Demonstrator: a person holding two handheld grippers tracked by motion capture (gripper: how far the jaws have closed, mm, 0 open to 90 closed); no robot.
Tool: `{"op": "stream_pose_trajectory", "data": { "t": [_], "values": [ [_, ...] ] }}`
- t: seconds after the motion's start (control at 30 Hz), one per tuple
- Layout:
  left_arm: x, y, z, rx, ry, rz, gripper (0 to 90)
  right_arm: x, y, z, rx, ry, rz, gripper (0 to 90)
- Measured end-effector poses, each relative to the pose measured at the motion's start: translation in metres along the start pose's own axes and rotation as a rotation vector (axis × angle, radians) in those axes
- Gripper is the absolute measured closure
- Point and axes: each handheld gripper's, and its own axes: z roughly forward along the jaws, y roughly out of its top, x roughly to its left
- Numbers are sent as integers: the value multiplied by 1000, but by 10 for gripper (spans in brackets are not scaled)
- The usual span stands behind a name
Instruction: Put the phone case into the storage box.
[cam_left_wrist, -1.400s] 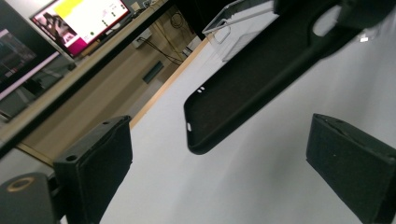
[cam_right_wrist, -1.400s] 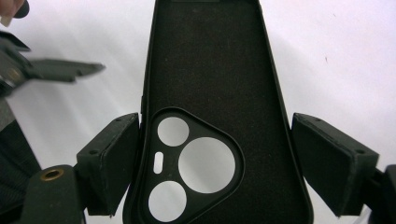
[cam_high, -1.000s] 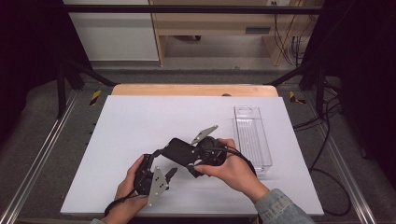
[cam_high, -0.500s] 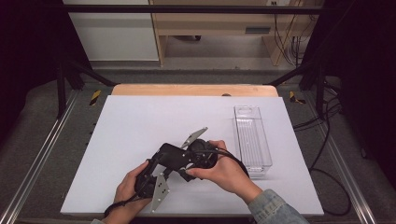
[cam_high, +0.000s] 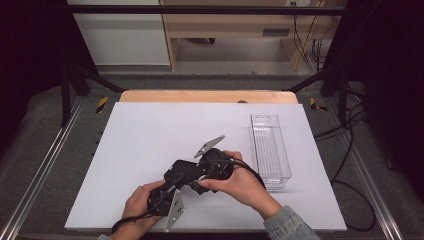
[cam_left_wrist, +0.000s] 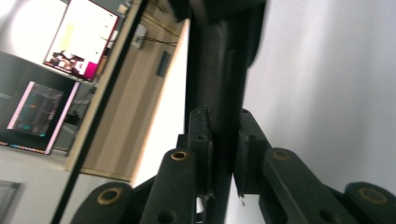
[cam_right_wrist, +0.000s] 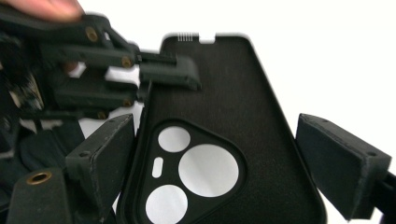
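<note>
The left gripper (cam_high: 167, 192), low at the near edge of the tabletop (cam_high: 150, 135), has just been closing its jaws, and they now pinch the thin edge of a black phone case (cam_right_wrist: 224, 140). In the left gripper view that edge runs up between the two pads, which press on it from both sides. A second ago the jaws stood apart from the case; now the left hand (cam_high: 137, 205) has its own hold.

Just beyond, the right gripper (cam_high: 212, 167) straddles the case across its width with its jaws spread wide; in the right gripper view one pad meets the case's side by the camera cut-out, while the other stands off it. So the case hangs between both grippers above the tabletop, and the handover to the left looks made.

Farther right, a clear tray (cam_high: 270, 150) lies well apart.
</note>
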Motion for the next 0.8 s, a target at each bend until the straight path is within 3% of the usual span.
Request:
{"op": "stream_pose_trajectory", "data": {
  "t": [0.1,0.23,0.33,0.53,0.57,0.7,0.8],
  "values": [
    [1,0,-1,0,-6,-10,804,-4,-7,0,-60,27,14,133],
    [1,0,-1,-1,-5,-25,805,-3,-13,-4,-119,29,4,125],
    [0,0,-1,7,-1,-32,805,-3,-15,-5,-139,22,-2,119],
    [5,-10,-4,34,25,-74,806,-1,-26,-15,-221,-34,-10,113],
    [9,-13,-5,38,38,-94,806,-1,-30,-18,-256,-28,-3,113],
    [13,-20,-6,59,44,-125,806,-2,-40,-18,-306,-31,6,137],
    [14,-24,-6,73,41,-142,806,-1,-45,-15,-303,-27,-2,139]
  ]
}}
